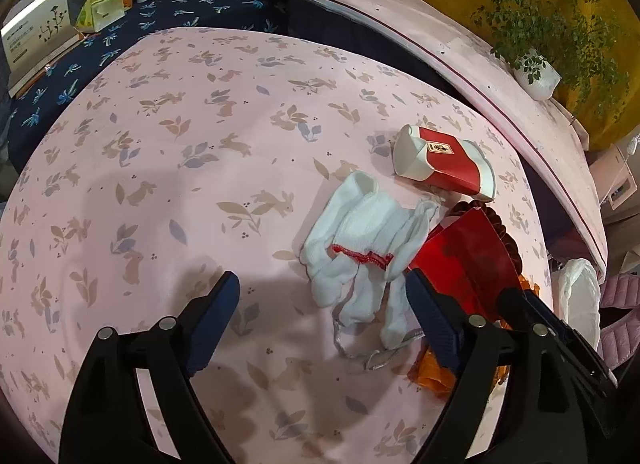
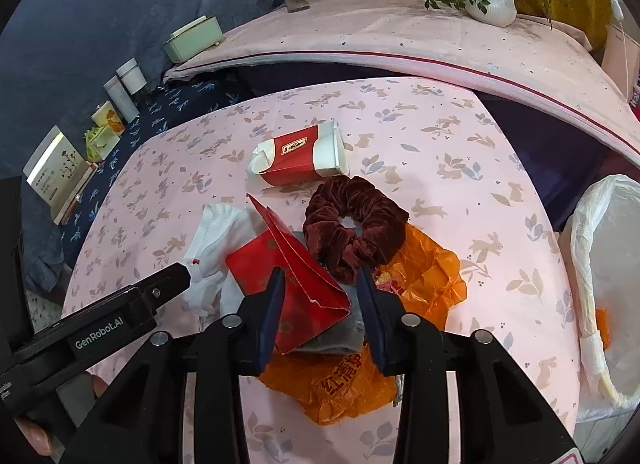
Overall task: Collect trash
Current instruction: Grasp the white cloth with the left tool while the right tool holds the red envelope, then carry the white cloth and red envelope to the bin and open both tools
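The right gripper [image 2: 320, 304] has its fingers spread either side of the red envelope [image 2: 304, 284], which lies near the middle of the pink tablecloth [image 2: 460, 168]; it should close low on the raised flap and lift clear of the scrunchie [image 2: 354, 224] before swinging right to the lined bin [image 2: 592, 264]. The left gripper [image 1: 320, 316] is spread too, empty, beside the white gloves [image 1: 360, 248]. I count one envelope, one scrunchie, one crushed paper cup [image 2: 300, 158], one orange wrapper [image 2: 424, 276], probably two gloves, though they are bunched

Left tool [image 1: 322, 306] low, jaws wide apart; right tool [image 2: 320, 296] beside it, jaws parted.
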### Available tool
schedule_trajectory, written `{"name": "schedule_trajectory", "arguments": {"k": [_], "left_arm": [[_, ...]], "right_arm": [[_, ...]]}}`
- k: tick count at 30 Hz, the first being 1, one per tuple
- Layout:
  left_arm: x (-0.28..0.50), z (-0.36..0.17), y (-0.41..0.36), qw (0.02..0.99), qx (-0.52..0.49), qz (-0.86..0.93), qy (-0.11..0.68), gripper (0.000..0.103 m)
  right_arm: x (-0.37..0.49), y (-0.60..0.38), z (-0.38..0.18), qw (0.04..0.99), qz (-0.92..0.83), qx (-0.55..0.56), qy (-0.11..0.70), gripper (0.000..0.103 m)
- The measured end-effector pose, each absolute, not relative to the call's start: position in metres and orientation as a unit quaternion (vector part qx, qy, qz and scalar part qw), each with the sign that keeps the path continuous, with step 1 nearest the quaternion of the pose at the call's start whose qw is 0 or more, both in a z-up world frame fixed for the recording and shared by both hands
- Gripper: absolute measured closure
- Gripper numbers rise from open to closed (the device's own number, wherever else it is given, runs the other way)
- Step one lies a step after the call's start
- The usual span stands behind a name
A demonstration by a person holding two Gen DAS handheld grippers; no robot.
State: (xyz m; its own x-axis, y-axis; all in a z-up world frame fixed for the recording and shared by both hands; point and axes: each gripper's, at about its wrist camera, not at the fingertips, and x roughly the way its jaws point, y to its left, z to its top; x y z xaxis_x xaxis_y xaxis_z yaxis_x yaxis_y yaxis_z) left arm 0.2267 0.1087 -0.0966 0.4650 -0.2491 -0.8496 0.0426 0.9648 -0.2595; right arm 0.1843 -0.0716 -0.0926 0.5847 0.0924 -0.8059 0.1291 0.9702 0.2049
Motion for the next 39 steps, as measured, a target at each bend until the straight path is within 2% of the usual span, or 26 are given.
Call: {"name": "schedule_trajectory", "arguments": {"k": [2, 4, 12, 14, 16, 17, 19, 22, 31, 39], "left_arm": [[0.233, -0.100, 0.104, 0.846, -0.104, -0.091, 0.515, 0.022], [0.239, -0.104, 0.100, 0.842, -0.111, -0.097, 0.518, 0.022], [0.258, -0.117, 0.083, 0.840, -0.108, -0.105, 0.521, 0.024], [0.259, -0.118, 0.077, 0.842, -0.096, -0.107, 0.521, 0.034], [0.258, -0.117, 0.070, 0.843, -0.084, -0.115, 0.518, 0.049], [0.256, -0.117, 0.067, 0.844, -0.078, -0.117, 0.518, 0.053], [0.254, -0.117, 0.063, 0.844, -0.071, -0.123, 0.517, 0.069], [0.248, -0.111, 0.061, 0.848, -0.066, -0.121, 0.512, 0.081], [0.220, -0.056, 0.055, 0.869, -0.073, -0.141, 0.468, 0.083], [0.181, -0.016, 0.013, 0.875, -0.053, -0.191, 0.442, 0.083]], "right_arm": [[0.187, -0.074, -0.096, 0.879, -0.009, 0.125, 0.459, 0.095], [0.187, -0.079, -0.096, 0.881, -0.006, 0.133, 0.454, 0.100], [0.180, -0.101, -0.075, 0.896, -0.029, 0.145, 0.419, 0.102], [0.178, -0.106, -0.074, 0.895, -0.033, 0.148, 0.419, 0.102], [0.176, -0.111, -0.074, 0.895, -0.036, 0.152, 0.418, 0.102], [0.174, -0.113, -0.074, 0.895, -0.038, 0.153, 0.418, 0.102], [0.170, -0.117, -0.074, 0.894, -0.041, 0.158, 0.417, 0.102], [0.163, -0.123, -0.072, 0.895, -0.046, 0.163, 0.413, 0.102], [0.135, -0.145, -0.049, 0.905, -0.057, 0.181, 0.380, 0.102], [0.101, -0.170, -0.030, 0.912, -0.074, 0.197, 0.352, 0.102]]}}
